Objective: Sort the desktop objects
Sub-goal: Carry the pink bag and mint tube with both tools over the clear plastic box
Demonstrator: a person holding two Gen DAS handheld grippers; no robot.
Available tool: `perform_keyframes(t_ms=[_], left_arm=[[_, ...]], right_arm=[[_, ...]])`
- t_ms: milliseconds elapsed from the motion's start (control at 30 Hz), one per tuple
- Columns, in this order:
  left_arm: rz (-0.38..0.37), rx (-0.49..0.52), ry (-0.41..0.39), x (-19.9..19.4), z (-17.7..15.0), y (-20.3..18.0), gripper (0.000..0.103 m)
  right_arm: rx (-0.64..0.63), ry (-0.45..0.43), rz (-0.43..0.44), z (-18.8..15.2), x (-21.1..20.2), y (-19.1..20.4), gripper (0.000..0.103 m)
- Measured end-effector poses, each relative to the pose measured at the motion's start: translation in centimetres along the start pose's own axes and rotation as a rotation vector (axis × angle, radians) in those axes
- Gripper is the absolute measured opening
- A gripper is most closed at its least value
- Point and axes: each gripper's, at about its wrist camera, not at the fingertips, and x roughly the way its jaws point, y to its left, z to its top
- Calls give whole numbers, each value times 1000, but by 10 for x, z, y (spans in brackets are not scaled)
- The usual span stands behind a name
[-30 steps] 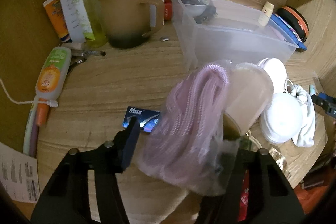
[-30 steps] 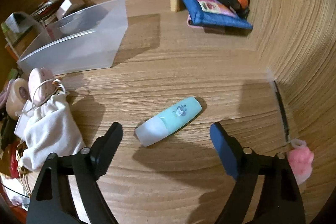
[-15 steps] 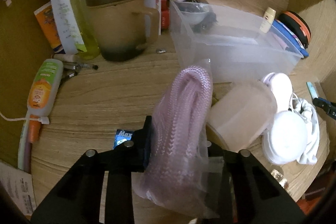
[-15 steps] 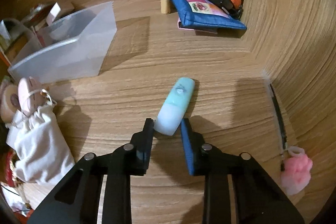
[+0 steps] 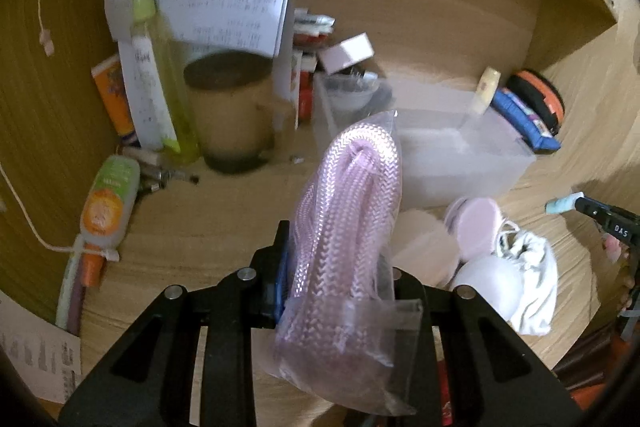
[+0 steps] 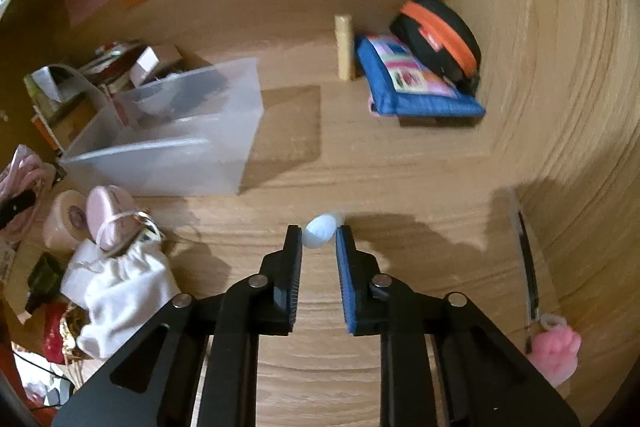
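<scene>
- Left gripper (image 5: pixel 334 267) is clamped on a clear bag of pink braided cord (image 5: pixel 348 227); the bag stands up between the two fingers, its looped top pointing away from the camera and its lower end hanging down below them.
- Beyond that bag's tip stands the clear plastic bin (image 5: pixel 460 163) on the wooden desk (image 5: pixel 208 227), with a brown mug (image 5: pixel 232 111) and a yellow-green bottle (image 5: pixel 160 79) to its left.
- An orange-and-green tube (image 5: pixel 106 207) lies on the desk, left of the held bag and well apart from it.
- Right of the bag, near the bin's front wall, lie a roll of tape (image 5: pixel 424 251), a pink round case (image 5: pixel 478 223) and a white drawstring pouch (image 5: pixel 528 275).
- Right gripper (image 6: pixel 319 239) is pinched narrow on a small mint-and-white tube (image 6: pixel 320 229), which is caught right at the fingertips and points away from the camera, so mostly its pale end shows.
- In the left wrist view the same tube's mint end (image 5: pixel 562 205) sticks out of the right gripper at the picture's right edge, above the desk.
- From the right wrist view the bin (image 6: pixel 180 143) sits up and to the left of the held tube, well apart from it.
- A blue pouch (image 6: pixel 416 87) and a black-and-orange case (image 6: pixel 440 35) rest in the far right corner; a pink figure (image 6: pixel 556 355) lies at the lower right.
</scene>
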Motion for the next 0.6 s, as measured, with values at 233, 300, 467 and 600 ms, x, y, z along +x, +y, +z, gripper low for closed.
perform_keyframes(t_ms=[233, 300, 467, 600], left_arm=[[-35, 9, -57, -13, 16, -9, 25], [-45, 14, -72, -15, 21, -12, 25], [-69, 14, -93, -17, 34, -18, 25], [-91, 12, -92, -14, 44, -20, 25]], right_arm=[[-38, -23, 9, 9, -5, 10, 12], [-53, -32, 14, 11, -6, 12, 12], [-78, -73, 23, 25, -15, 21, 11], [-118, -126, 46, 44, -26, 35, 11]])
